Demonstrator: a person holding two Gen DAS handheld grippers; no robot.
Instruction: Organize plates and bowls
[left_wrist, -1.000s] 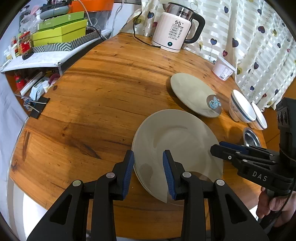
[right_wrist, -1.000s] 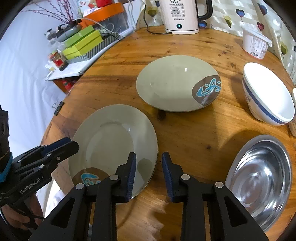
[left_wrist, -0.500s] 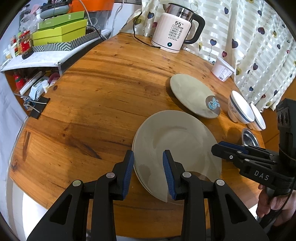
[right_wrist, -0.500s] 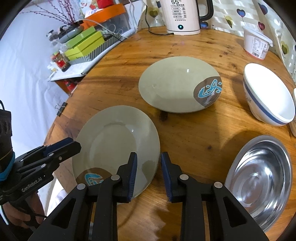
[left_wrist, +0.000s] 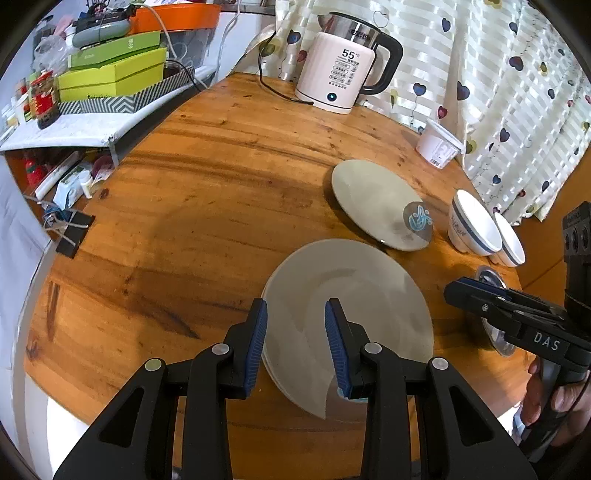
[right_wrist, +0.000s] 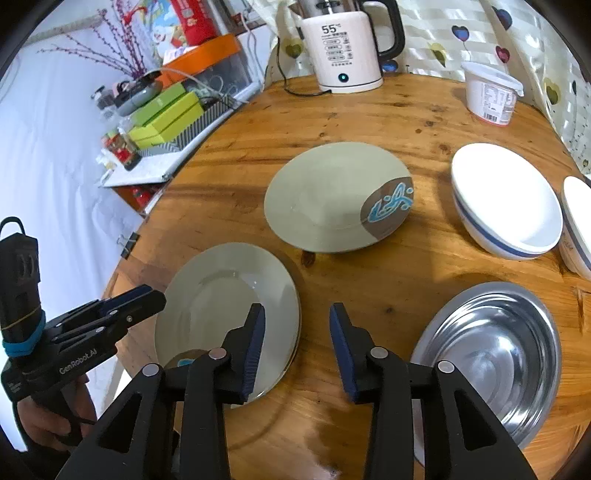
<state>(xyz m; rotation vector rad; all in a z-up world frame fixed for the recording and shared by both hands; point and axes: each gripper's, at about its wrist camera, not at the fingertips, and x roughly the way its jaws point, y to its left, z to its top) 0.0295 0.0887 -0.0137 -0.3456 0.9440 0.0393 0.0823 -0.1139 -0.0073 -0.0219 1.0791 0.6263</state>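
A pale grey plate (left_wrist: 347, 314) (right_wrist: 225, 295) lies flat at the table's near edge, apparently on top of a second one. My left gripper (left_wrist: 295, 343) (right_wrist: 157, 295) is open, its jaws straddling the plate's left rim without pressing on it. My right gripper (right_wrist: 297, 343) (left_wrist: 452, 291) hovers over the plate's right rim with its jaws opening, and neither pad touches the plate. Another grey plate (left_wrist: 376, 206) (right_wrist: 325, 199) with a blue decal lies farther back. Two white bowls (left_wrist: 472, 229) (right_wrist: 506, 199) stand at the right, with a steel bowl (right_wrist: 491, 343) nearer.
The round wooden table (left_wrist: 184, 221) holds a white kettle (left_wrist: 343, 74) with its cord at the back and a white tub (left_wrist: 437, 146) near the curtain. A shelf with green boxes (left_wrist: 110, 77) stands to the left. A hand (left_wrist: 561, 402) holds the right gripper's handle.
My right gripper's jaws have widened off the plate's right rim and it has lifted slightly. The left gripper and the plates have not moved.
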